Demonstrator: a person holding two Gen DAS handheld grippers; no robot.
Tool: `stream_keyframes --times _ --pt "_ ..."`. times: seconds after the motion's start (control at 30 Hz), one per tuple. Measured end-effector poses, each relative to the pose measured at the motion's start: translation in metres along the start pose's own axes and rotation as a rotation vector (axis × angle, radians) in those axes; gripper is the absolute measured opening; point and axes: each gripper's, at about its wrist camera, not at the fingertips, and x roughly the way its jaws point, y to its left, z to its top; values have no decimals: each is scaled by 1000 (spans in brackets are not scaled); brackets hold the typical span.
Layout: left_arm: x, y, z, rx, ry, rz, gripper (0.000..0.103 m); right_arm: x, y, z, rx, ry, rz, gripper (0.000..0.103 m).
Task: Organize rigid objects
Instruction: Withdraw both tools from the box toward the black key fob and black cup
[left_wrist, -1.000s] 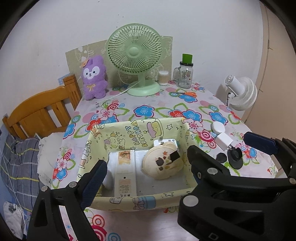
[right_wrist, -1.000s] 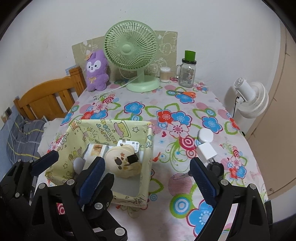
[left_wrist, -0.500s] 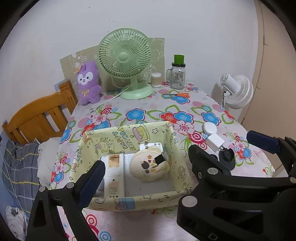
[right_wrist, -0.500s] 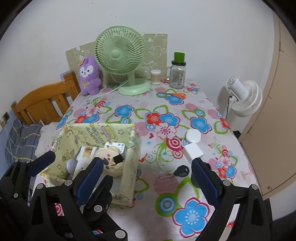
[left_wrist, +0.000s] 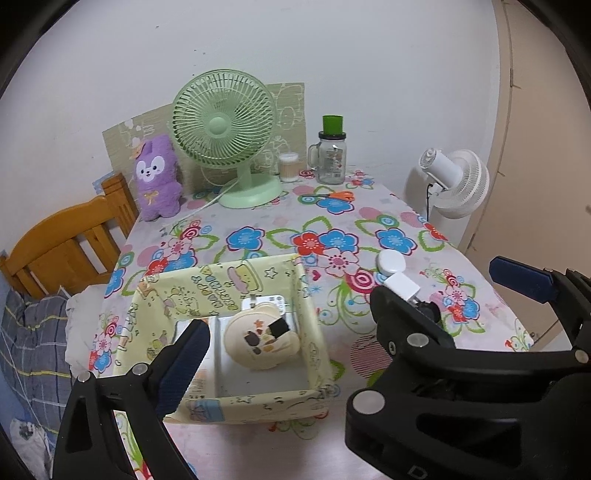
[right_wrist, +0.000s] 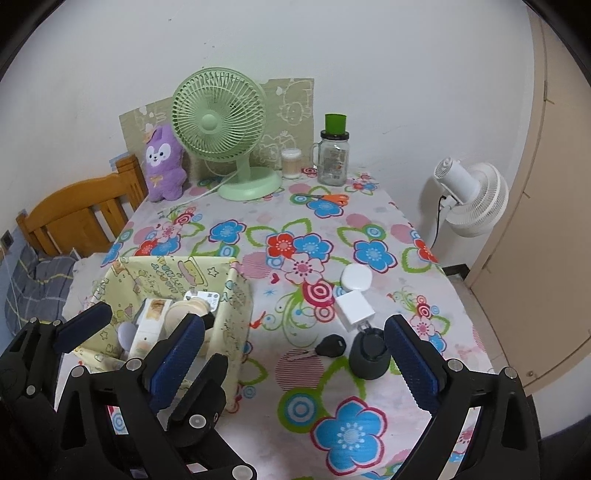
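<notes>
**Four loose items remained beside the storage box**

Left wrist view: the left tongs (left_wrist: 373, 332) stood spread and empty above the yellow storage box (left_wrist: 310, 321), which already held a round cream case (left_wrist: 258, 341).

Right wrist view: the right tongs (right_wrist: 295, 354) were opening, nothing between them. Right of the box (right_wrist: 236, 295) lay a car key (right_wrist: 330, 346), black pouch (right_wrist: 369, 356), white charger (right_wrist: 354, 308) and white case (right_wrist: 355, 277). Best approach, I judged: lower squarely over the key, then pinch its head.

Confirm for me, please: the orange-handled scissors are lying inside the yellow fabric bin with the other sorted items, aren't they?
Not quite. The orange-handled scissors lie on the floral tablecloth at the far end, near the glass jar, well apart from the yellow fabric bin. The right wrist view shows this clearly.
</notes>
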Motion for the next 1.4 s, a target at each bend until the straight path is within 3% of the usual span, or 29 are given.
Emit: stream_keyframes --times 0.67,1.4 --pt "10 -46 10 21 14 -64 99 -6 -44 0 -6 -61 -49 100" --pt "45 -90 16 18 44 -100 99 25 -96 -5 32 -21 -40 100"
